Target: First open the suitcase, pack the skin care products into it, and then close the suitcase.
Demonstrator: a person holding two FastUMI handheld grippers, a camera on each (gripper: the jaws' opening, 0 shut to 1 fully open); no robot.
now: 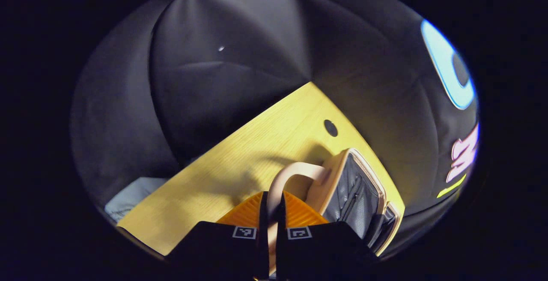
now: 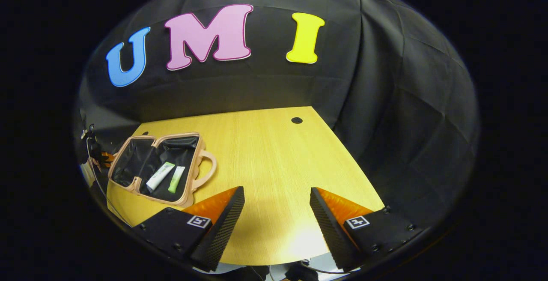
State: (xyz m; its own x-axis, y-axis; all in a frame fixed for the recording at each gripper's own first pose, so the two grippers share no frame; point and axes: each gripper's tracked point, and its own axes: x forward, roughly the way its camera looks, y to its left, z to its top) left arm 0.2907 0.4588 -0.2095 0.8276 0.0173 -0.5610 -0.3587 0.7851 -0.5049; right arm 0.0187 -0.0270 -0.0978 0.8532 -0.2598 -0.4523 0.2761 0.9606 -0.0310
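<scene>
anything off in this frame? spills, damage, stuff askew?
Nothing stands out. The suitcase lies open on the table with two tubes inside, side by side, no spill. The left gripper looks shut on the handle; the right gripper is open over bare table.

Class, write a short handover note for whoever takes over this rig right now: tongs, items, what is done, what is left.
Left tongs: shut on the suitcase handle.
Right tongs: open, holding nothing, over the table.
Suitcase: lying open at the table's left side.
Done: suitcase opened; white tube and green tube lie inside.
Left: close the suitcase.
</scene>
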